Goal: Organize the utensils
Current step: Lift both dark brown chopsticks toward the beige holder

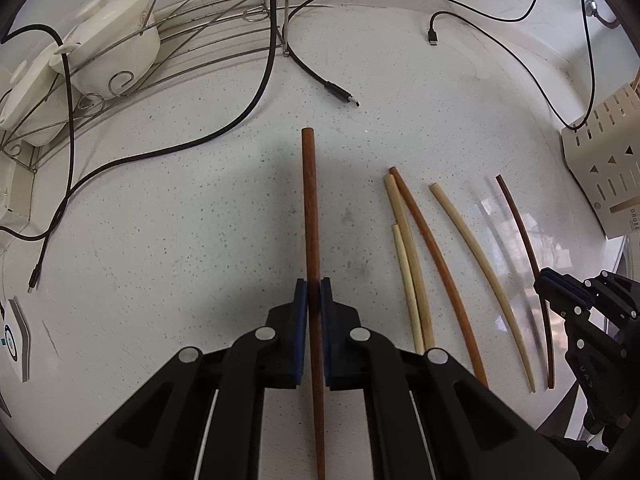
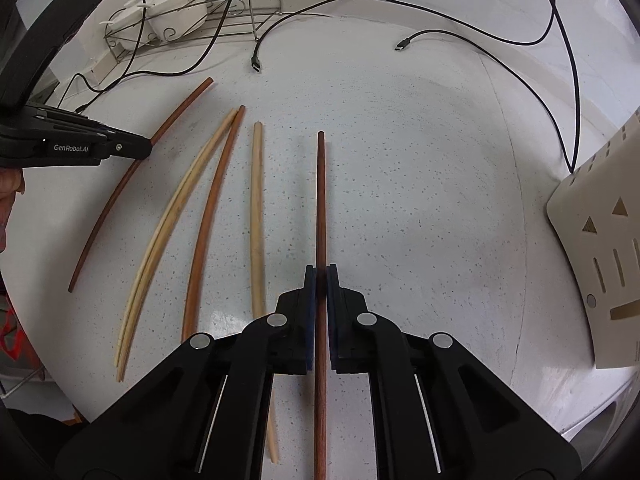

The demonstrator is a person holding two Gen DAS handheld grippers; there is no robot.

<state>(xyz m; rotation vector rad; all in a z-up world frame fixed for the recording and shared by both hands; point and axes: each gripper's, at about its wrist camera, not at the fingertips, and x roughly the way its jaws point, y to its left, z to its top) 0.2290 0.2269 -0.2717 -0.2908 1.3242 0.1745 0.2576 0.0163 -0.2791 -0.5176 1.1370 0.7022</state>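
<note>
Left gripper (image 1: 314, 292) pointed steeply down at the speckled white bench (image 1: 180, 240), blue pads clamped on a reddish-brown chopstick (image 1: 310, 200) that runs straight up the middle of the left wrist view, far end toward the upper centre, near end passing between the black linkages at the bottom edge. Right gripper (image 2: 321, 276) likewise tipped steeply down, jaws closed on a dark brown chopstick (image 2: 321, 200) standing vertical in the centre of the right wrist view. In the left wrist view, right gripper seen at the right edge (image 1: 560, 288), pinching that same dark stick partway along. In the right wrist view, left gripper seen at the left edge (image 2: 140, 148), its body reaching in level from the left, tip on the reddish-brown stick in the upper left; a bit of the person's hand (image 2: 10, 188) just below it at the frame edge. Between the two held sticks, four loose chopsticks flat on the bench: two pale chopsticks (image 2: 160, 232) lying touching, an orange-brown chopstick (image 2: 208, 216) crossing their far tips, and a single pale chopstick (image 2: 256, 216) just beside the dark one. Cream perforated holder (image 2: 592, 260) at the right edge. Wire dish rack (image 1: 200, 28) with white bowls (image 1: 116, 40) in the upper left, black cables (image 1: 340, 96) strewn across the top.
</note>
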